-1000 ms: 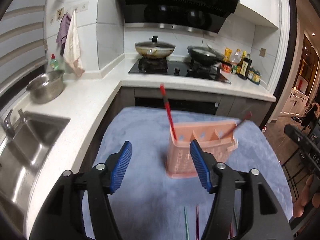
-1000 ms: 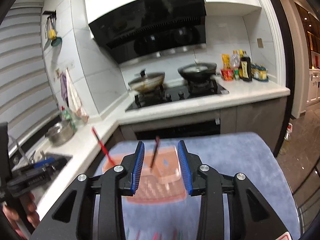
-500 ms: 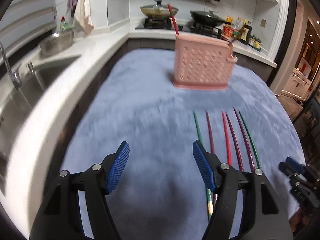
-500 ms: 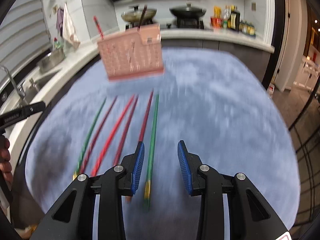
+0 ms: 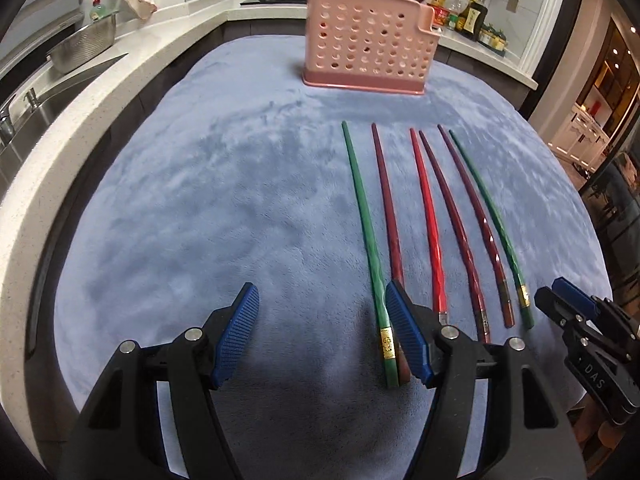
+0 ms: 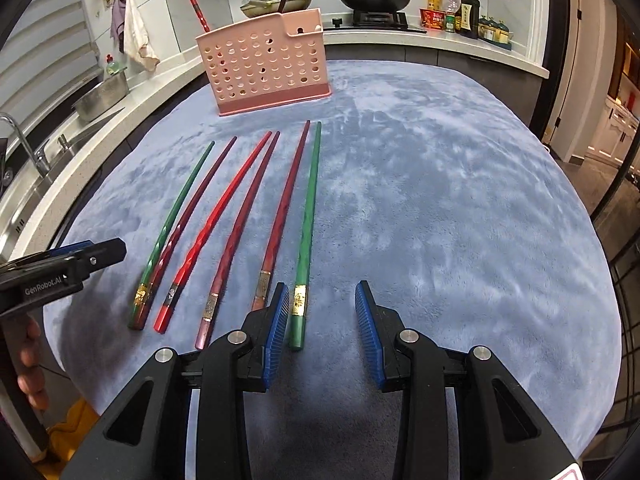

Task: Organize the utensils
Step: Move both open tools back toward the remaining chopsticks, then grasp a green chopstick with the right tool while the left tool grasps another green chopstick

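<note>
I see six chopsticks (image 5: 434,232) lying side by side on the blue cloth (image 5: 224,200) of the desk, tips toward the pink perforated utensil holder (image 6: 266,62) behind them. Two more chopsticks stand in that holder. My left tongs (image 5: 320,336) are wide apart and hold nothing; the leftmost green chopstick (image 5: 366,240) lies just beside their right pad. My right tongs (image 6: 322,330) are narrower, also not holding anything, with the rightmost green chopstick (image 6: 306,236) ending between their pads.

Light: dim, cool indoor
Shadows: soft dark patches on blue cloth (image 5: 240,200) below fingers
Focus: sharp, no motion blur
Edges: heavy fisheye bend, black vignette
</note>
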